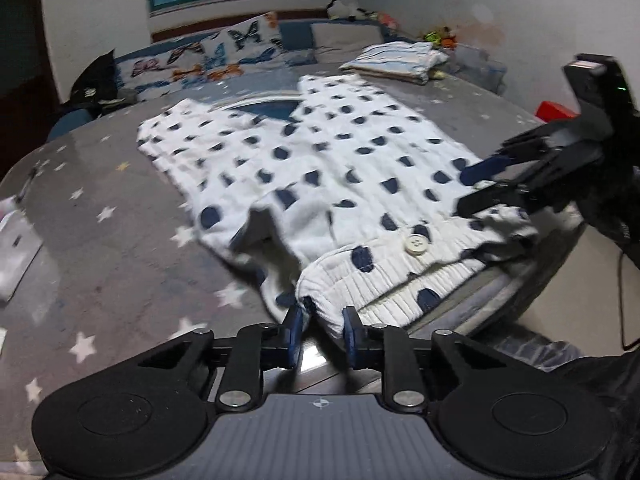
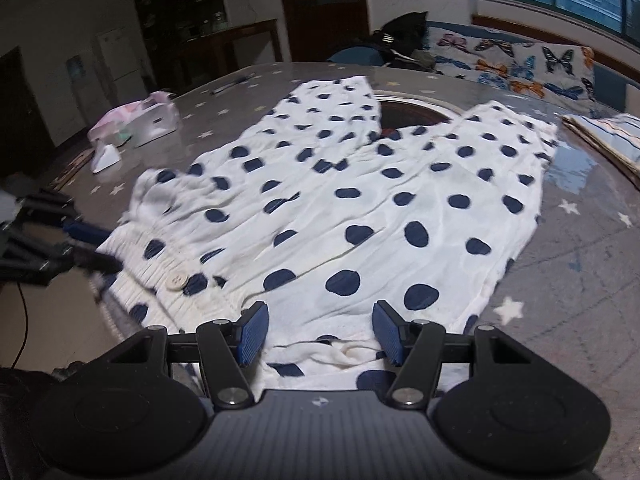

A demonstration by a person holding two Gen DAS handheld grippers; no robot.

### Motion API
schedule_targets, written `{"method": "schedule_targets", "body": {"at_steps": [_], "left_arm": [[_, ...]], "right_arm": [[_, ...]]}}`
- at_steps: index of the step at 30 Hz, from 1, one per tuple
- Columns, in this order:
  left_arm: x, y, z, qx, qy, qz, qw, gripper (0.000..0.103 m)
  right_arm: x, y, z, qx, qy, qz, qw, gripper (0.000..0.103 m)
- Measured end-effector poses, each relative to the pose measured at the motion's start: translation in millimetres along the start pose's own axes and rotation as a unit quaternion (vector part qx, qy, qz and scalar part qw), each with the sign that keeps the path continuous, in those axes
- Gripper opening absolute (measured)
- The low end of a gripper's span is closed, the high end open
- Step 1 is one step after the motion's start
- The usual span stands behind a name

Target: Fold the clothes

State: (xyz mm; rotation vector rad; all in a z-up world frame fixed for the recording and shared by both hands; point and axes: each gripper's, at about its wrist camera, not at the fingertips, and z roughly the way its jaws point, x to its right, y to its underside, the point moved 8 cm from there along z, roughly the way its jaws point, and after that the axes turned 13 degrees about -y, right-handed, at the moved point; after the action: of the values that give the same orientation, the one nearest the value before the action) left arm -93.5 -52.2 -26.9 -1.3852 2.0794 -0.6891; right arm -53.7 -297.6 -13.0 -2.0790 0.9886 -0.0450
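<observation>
While spread flat on the starred desk, dotted shorts lay legs pointing away, ribbed waistband and button at the near edge. Left hand-held gripper: pads nearly together, pinching a waistband corner. Right hand-held gripper: jaws wide apart over the waistband, nothing gripped. Folded striped stack at the far right of the desk, tissue box at the far left.
</observation>
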Motion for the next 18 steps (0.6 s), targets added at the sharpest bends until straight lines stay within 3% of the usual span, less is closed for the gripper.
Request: {"method": "schedule_targets", "body": {"at_steps": [6, 13, 18], "left_arm": [[-23, -1, -6, -0.02, 0.039, -0.031, 0.9985, 0.038], [-63, -33, -15, -0.001, 0.034, -0.074, 0.9967, 0.046], [-87, -68, 8, 0.007, 0.027, -0.109, 0.9936, 0.048]], "right_arm": [[3, -12, -9, 0.007, -0.013, 0.01, 1.0, 0.06], [33, -34, -29, 0.034, 0.008, 0.035, 0.999, 0.06], [68, -58, -31, 0.047, 0.041, 0.044, 0.997, 0.06]]}}
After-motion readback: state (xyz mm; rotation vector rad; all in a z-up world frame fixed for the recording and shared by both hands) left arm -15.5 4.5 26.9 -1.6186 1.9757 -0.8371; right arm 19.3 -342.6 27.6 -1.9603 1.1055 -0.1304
